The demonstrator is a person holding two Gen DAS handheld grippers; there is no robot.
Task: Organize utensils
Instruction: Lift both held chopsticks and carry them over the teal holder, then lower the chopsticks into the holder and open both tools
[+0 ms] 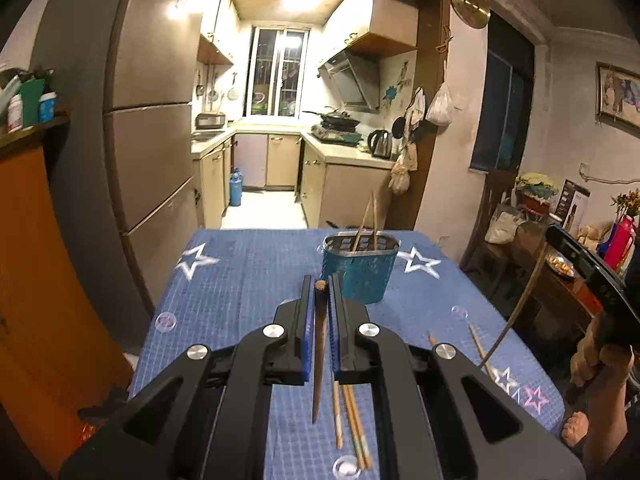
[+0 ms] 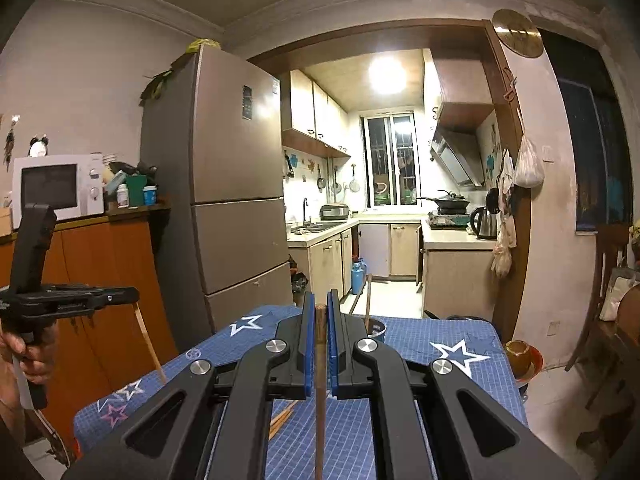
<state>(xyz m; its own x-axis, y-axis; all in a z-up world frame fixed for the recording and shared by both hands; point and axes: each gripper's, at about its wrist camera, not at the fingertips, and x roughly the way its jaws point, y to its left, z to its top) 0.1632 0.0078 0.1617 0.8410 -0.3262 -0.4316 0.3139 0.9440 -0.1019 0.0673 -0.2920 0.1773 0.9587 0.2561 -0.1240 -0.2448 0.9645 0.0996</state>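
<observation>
Left wrist view is showing the left gripper (image 1: 321, 286) clamping a dark chopstick (image 1: 319, 356), its long axis hanging tip-down between the blue pads. The blue holder (image 1: 360, 270) is sitting on the table (image 1: 248, 280) just ahead & slightly right of those fingers — two sticks already leaning inside. Right gripper (image 2: 319, 312) is likewise pinching its own chopstick (image 2: 319, 396) upright, holder (image 2: 376, 330) peeking just beyond its right finger. Loose chopsticks (image 1: 348, 420) are lying nearer the camera than the holder. Left looks nearer — prob. drops first.
</observation>
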